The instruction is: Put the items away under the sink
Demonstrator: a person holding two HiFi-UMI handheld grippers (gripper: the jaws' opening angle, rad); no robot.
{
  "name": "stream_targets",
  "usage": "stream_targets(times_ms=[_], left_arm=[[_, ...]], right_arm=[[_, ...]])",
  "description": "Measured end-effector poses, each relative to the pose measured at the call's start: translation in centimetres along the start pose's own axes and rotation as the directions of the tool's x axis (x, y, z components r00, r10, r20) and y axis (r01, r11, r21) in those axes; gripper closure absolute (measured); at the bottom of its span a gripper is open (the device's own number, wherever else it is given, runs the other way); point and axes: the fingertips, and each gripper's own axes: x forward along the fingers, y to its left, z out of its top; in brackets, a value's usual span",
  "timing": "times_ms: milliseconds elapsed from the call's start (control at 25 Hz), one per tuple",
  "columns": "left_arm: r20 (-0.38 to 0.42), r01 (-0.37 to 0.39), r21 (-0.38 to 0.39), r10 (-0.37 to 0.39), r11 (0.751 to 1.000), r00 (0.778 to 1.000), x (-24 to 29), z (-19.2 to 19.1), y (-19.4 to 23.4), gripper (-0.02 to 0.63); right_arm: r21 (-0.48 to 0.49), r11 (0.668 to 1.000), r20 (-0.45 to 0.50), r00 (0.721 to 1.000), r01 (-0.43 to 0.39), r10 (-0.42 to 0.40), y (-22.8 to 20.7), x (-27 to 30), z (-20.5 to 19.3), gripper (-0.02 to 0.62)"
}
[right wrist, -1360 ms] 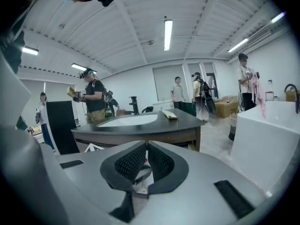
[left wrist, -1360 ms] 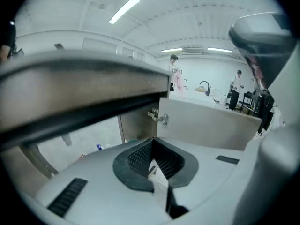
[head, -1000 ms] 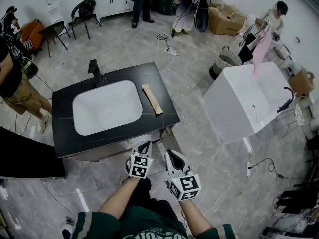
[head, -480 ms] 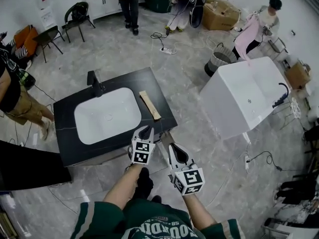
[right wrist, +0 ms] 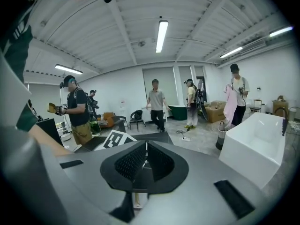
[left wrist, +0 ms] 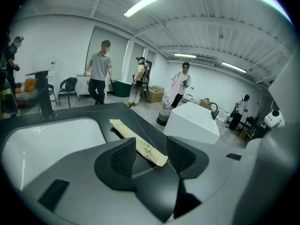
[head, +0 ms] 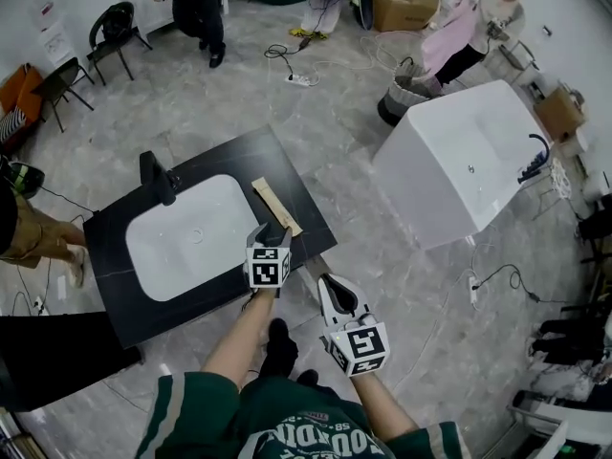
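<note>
A long tan packet (head: 275,207) lies on the black vanity top (head: 296,185), just right of the white basin (head: 186,237). My left gripper (head: 272,231) hovers over the counter's front edge at the packet's near end. In the left gripper view its jaws have just been opening. The packet (left wrist: 136,138) reaches in between the left gripper (left wrist: 151,143) tips, and the pads do not press on it. My right gripper (head: 324,282) hangs lower, off the vanity's front right corner. In the right gripper view, the right gripper (right wrist: 146,149) is shut with nothing in it.
A black faucet (head: 157,176) stands behind the basin. A white freestanding tub (head: 459,175) sits to the right across a strip of floor. Several people, chairs (head: 113,27), cardboard boxes (head: 406,3), a basket (head: 406,98) and floor cables ring the room's far side.
My left gripper has risen from below the counter front to the packet's near end, and its jaws went from shut to open. The right gripper moved slightly forward and up.
</note>
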Motion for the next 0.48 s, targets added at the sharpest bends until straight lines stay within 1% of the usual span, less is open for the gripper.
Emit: stream_targets(times_ms=[80,240,320,360,480], left_arm=[[-0.030,-0.013,-0.026,0.012,1.000,0.999,1.9,-0.2,0.6,0.405],[-0.087,-0.031,-0.139,0.019,0.990,0.996,5.1,-0.9,1.7,0.403],[-0.117,-0.052,-0.174,0.032,0.983,0.993,6.3,-1.5,2.1,0.403],[-0.136,-0.067,-0.175,0.044,0.982,0.990,6.9,-1.9,2.3,0.403],[-0.184,-0.108,-0.137,0.082,0.985,0.980,8.3,-3.0,2.7,0.403]], right_arm=[[-0.001,1.000,-0.013,1.000,0.008,-0.008,-0.7,0.5,0.0,0.551],[0.011,1.000,-0.046,0.999,0.020,-0.020,-1.8,1.2,-0.8,0.551],[0.014,0.999,-0.068,0.997,0.029,-0.028,-2.3,1.2,-1.4,0.551],[0.016,0.999,-0.078,0.996,0.033,-0.031,-2.6,1.2,-1.6,0.551],[0.021,0.999,-0.091,0.995,0.046,-0.044,-3.3,1.1,-1.9,0.551]])
